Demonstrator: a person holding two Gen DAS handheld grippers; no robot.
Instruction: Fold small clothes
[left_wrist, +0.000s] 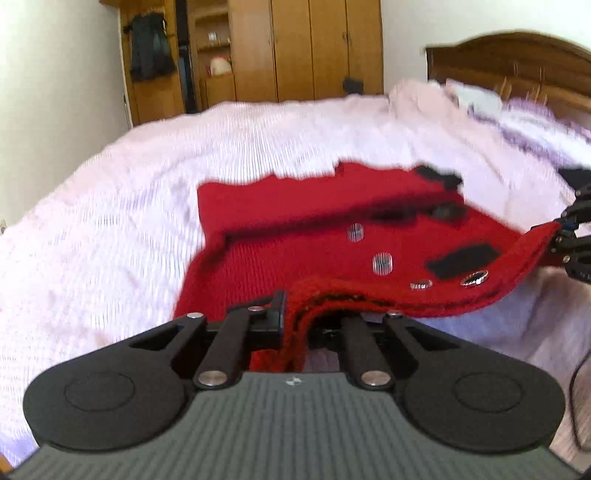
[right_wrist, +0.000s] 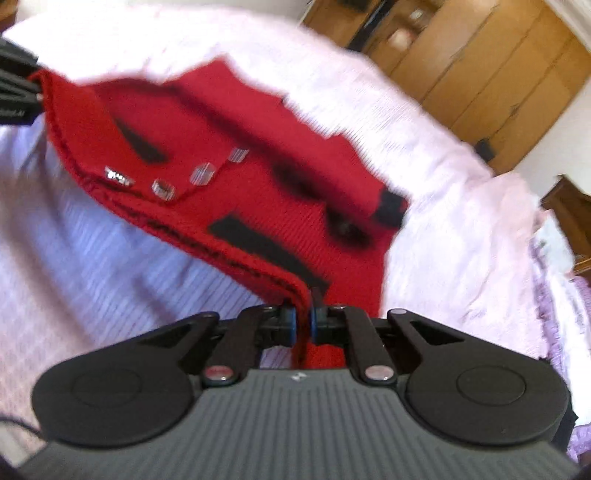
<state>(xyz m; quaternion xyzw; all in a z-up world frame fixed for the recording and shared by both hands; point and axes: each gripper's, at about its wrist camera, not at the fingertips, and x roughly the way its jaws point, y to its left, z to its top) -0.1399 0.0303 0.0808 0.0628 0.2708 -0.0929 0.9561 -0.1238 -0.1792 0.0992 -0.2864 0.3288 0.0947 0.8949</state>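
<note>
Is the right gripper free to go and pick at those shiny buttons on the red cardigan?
Probably not as things stand: the right gripper is shut on the red cardigan's hem, as is the left gripper. The shiny buttons lie uncovered, but it would have to let go first.

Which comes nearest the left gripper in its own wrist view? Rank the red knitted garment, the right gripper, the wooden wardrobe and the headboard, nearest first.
1. red knitted garment: its hem is pinched in the left gripper.
2. right gripper: right edge, holding the hem's other end.
3. headboard: upper right, at the bed's end.
4. wooden wardrobe: top centre, beyond the bed.
</note>
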